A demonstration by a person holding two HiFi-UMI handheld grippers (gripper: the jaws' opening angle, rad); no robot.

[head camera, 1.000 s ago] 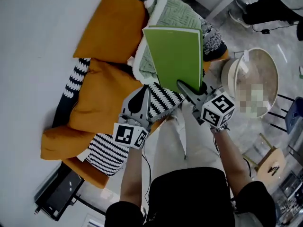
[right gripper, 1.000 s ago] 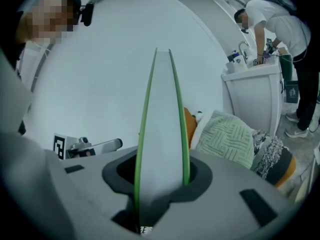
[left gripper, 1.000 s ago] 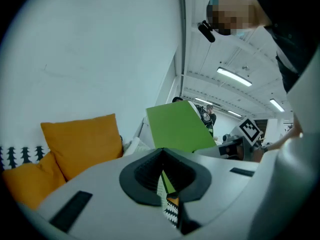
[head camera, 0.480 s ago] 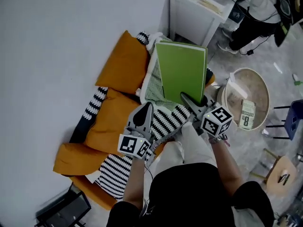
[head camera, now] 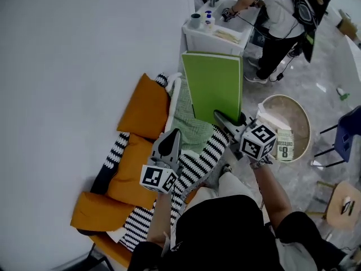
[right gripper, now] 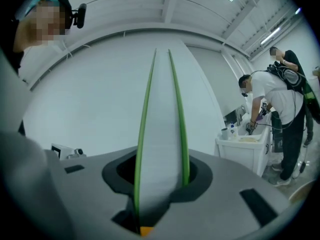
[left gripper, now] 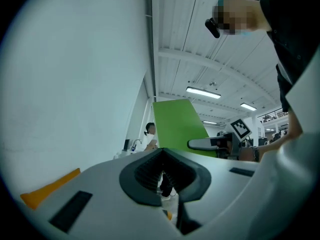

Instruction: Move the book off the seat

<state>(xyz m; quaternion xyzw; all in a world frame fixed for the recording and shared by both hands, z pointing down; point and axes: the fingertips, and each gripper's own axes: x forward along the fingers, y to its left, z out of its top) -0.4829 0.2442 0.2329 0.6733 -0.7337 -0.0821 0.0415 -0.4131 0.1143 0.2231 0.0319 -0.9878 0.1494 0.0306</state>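
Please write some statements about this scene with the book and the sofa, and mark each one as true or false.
1. The right gripper grips the green book. True.
2. The left gripper also holds the book. False: nothing is between its jaws.
3. The book lies flat on the sofa. False: it is held in the air by one edge.
4. In the head view, a round basket stands to the right of the sofa. True.

Ahead, white cabinet (head camera: pixel 203 41) and person (head camera: pixel 279 10) block passage; round basket (head camera: pixel 296 113) crowds floor rightward.
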